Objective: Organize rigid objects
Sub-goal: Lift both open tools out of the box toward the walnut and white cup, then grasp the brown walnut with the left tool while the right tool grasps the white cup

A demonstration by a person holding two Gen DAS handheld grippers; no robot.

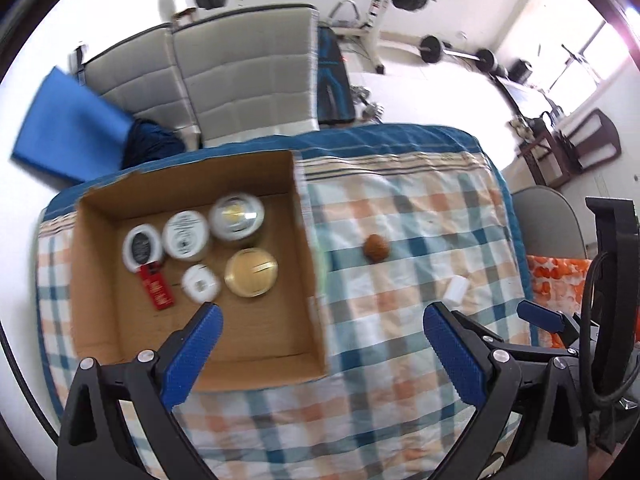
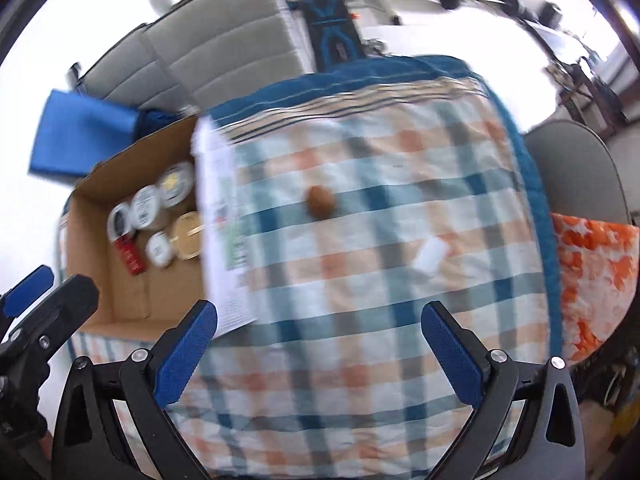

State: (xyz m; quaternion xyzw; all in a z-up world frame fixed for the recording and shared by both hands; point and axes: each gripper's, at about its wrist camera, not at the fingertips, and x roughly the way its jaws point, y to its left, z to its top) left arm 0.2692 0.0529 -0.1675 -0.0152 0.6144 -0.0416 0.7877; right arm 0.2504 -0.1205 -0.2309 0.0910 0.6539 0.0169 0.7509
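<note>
Presently both tools, left (image 1: pixel 320 344) and right (image 2: pixel 319 340), hang open and empty. The brown ball (image 2: pixel 319 200) and white block (image 2: pixel 430 255) lie outside the box (image 1: pixel 100 280); the ball may roll off when pinched.

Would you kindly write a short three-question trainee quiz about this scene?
1. True or false: the left gripper is holding something.
2. How many items lie inside the cardboard box?
3. Which loose item on the checked cloth lies nearer the box: A) the brown round object or B) the small white object?

Key: 1. False; its jaws are open and empty. 2. Six. 3. A.
</note>
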